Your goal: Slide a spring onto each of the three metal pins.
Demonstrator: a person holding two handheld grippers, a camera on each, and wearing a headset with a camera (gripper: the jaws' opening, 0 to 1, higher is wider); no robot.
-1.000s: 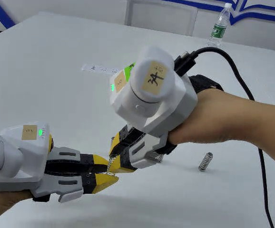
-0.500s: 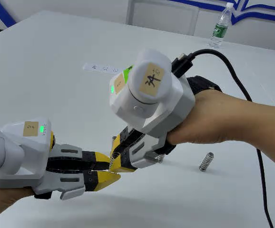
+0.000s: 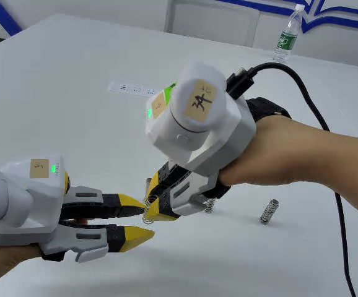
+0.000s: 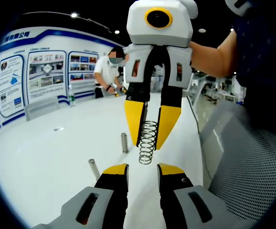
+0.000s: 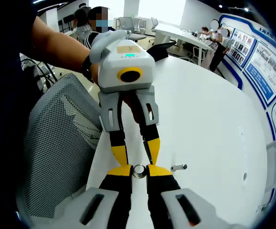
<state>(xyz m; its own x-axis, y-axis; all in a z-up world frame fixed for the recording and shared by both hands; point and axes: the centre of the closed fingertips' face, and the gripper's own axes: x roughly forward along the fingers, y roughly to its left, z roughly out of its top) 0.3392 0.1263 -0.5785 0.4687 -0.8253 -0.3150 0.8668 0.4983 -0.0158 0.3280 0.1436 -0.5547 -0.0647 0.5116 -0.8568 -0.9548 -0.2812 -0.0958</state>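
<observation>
The left hand-held gripper [image 3: 145,217] has its jaws apart and holds nothing. Facing it tip to tip, the right hand-held gripper [image 4: 148,136] is clamped on a spring [image 4: 146,151]. Beyond them, a metal pin [image 4: 94,168] and another spring [image 3: 267,210] stand on the white bench [image 3: 74,93].

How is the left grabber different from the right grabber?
The left gripper has its jaws apart and holds nothing. The right gripper has its jaws pinched on a spring. In the head view, the left gripper sits low and points sideways, while the right gripper reaches in from the right with its tips angled down. Both have white bodies and black jaws with yellow tips.
</observation>
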